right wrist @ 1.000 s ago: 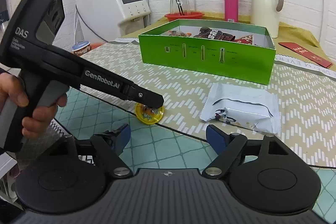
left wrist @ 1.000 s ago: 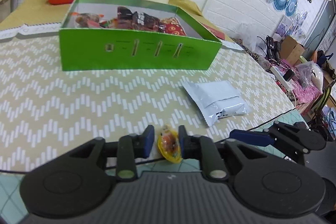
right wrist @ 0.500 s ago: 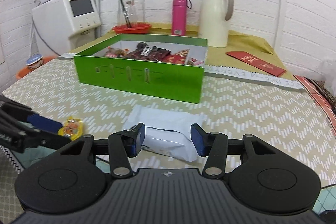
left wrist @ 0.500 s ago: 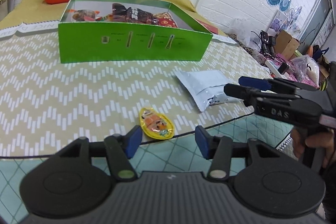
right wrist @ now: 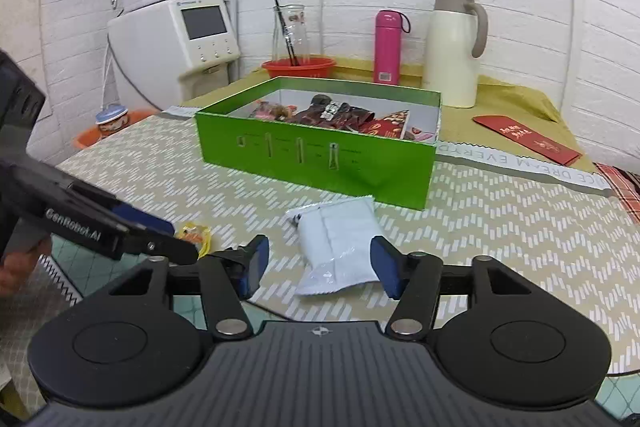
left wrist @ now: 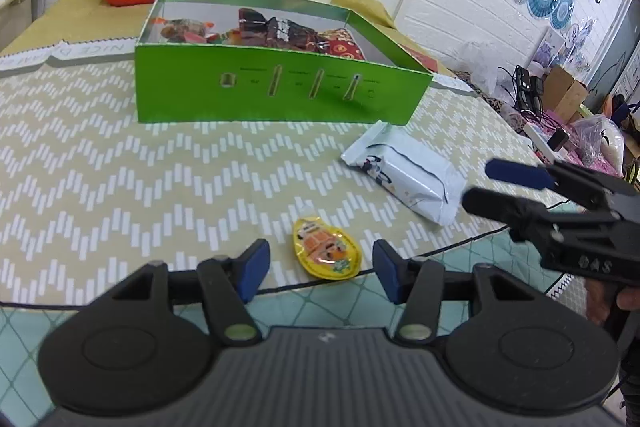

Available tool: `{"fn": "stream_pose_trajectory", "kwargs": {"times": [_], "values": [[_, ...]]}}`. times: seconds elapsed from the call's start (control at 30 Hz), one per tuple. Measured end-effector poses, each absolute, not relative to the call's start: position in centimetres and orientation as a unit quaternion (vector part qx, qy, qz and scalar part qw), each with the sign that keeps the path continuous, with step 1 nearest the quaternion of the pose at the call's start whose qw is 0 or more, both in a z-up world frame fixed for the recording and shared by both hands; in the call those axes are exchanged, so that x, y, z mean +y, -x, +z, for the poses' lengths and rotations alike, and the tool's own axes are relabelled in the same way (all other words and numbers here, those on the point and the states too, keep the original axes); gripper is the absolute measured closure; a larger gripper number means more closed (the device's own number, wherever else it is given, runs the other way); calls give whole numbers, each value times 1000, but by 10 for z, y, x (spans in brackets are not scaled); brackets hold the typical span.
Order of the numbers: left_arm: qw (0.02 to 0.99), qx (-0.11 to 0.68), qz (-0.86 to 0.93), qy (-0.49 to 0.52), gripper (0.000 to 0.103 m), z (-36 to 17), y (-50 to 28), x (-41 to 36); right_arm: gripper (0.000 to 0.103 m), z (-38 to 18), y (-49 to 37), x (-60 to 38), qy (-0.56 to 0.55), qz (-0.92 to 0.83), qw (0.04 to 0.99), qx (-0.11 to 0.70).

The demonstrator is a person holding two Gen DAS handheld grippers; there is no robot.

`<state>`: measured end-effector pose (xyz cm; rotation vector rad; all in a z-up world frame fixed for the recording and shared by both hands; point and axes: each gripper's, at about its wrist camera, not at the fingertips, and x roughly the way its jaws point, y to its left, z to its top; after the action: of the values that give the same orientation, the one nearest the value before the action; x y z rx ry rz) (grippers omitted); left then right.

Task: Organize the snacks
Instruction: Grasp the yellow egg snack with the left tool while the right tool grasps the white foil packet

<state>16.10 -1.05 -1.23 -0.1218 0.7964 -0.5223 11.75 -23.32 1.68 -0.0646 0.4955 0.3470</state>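
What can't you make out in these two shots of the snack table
- Snacks deep in the green box: left wrist view, near wall hides them.
- Yellow jelly cup: right wrist view, left gripper covers part.
- White packet print: too small, both views.

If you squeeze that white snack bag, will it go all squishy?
Probably a bit. The white snack bag looks puffy and wrinkled, so it should dent between the open right gripper. Its glossy wrapper might slip. It lies flat, so it likely won't roll.
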Motion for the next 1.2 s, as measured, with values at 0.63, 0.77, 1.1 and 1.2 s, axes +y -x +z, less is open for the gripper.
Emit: {"fn": "stream_pose_trajectory", "kwargs": {"times": [0.63,0.77,1.1,1.2], "values": [[894,370,-251,15,44,-16,-159,-27,0,-3,-132,-220,45,151,937,311],[895,368,-251,2,61,-16,-157,-29,0,-4,-135,-219,41,151,936,315],[898,366,-246,-8,61,-16,-161,-32,0,-6,-136,-213,34,166,930,325],[899,363,-246,-11,61,-17,-160,-32,2,-11,-138,-210,45,162,931,325]]}}
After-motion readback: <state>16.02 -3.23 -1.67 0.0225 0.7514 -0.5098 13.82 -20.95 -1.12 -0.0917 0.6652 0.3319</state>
